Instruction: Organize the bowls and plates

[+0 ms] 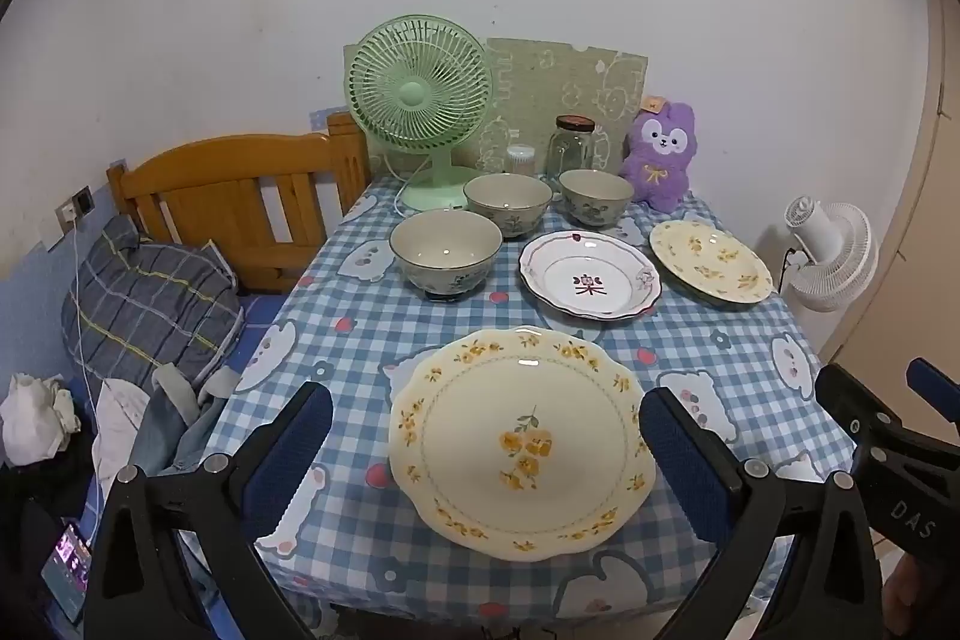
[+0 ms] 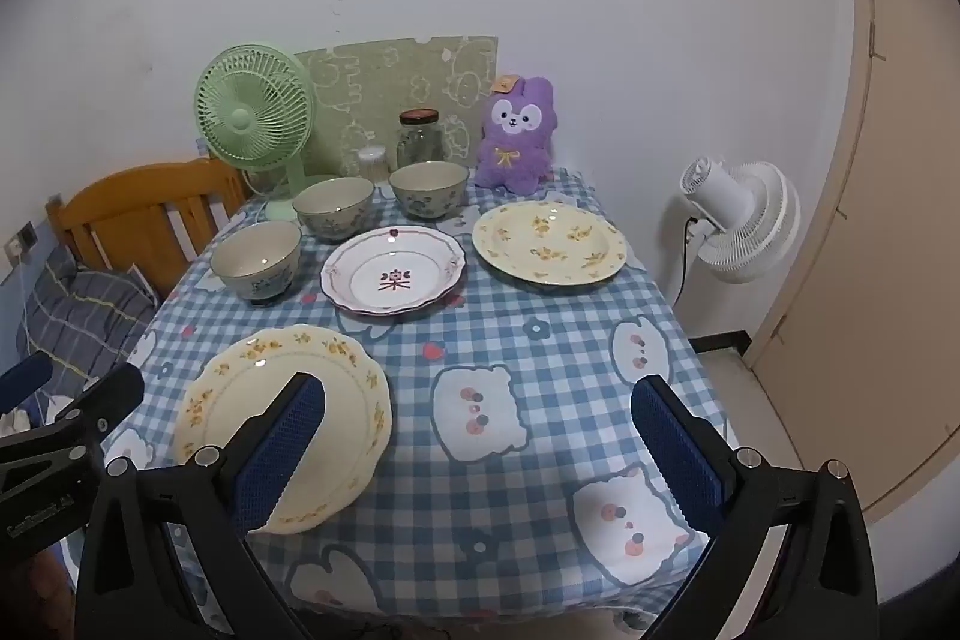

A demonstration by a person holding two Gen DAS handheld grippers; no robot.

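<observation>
Left gripper (image 1: 486,436) spread wide, pads apart, empty, hovering over the near edge of the table (image 1: 336,340) with the large yellow-flowered plate (image 1: 522,442) framed between its fingers, not touching it. Right gripper (image 2: 477,436) likewise spread wide and empty, over bare checked cloth to the right of that same plate (image 2: 336,376).

Farther back, centre: white plate with a red mark (image 1: 591,274), flat on the cloth. Just right of it, apart: deep yellow-flowered plate (image 1: 711,262). Left of the white plate: nearest bowl (image 1: 445,247), upright. Beyond it, two more upright bowls, middle bowl (image 1: 508,202) and far bowl (image 1: 596,196), in a row running far and right.

Along the far edge: green fan (image 1: 417,91), glass jar (image 1: 573,145), purple plush (image 1: 660,154). Off the table, right: white fan (image 2: 741,223). Left: wooden bed frame (image 1: 240,196).
</observation>
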